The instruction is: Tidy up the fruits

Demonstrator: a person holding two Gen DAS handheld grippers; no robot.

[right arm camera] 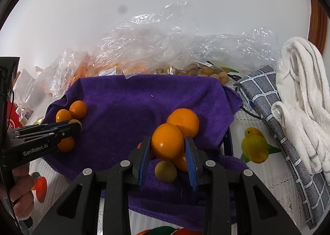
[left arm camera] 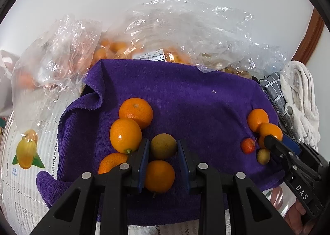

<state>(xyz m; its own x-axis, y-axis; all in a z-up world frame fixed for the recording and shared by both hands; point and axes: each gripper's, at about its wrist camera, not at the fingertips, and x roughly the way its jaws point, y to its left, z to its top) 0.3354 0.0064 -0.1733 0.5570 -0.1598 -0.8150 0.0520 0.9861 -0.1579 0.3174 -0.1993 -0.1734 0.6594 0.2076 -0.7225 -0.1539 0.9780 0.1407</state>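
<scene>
**Round fruit ready to roll**

The orange sits between the right gripper pads, apparently grasped, above the purple towel. A loose pinch could drop it onto the green fruit below. The left gripper brackets a greenish fruit, jaws apart; closing may nudge neighbouring oranges off the towel.

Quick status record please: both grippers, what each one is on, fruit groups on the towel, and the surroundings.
left gripper: jaws around a greenish-brown fruit, not visibly closed on it
right gripper: jaws bracket an orange kumquat; contact unclear
surface: purple towel
left group: orange fruits beside the left gripper
right group: orange fruits, small red fruit, small green fruit
behind towel: clear plastic bags of fruit
right side: grey checked cloth, white towel
</scene>
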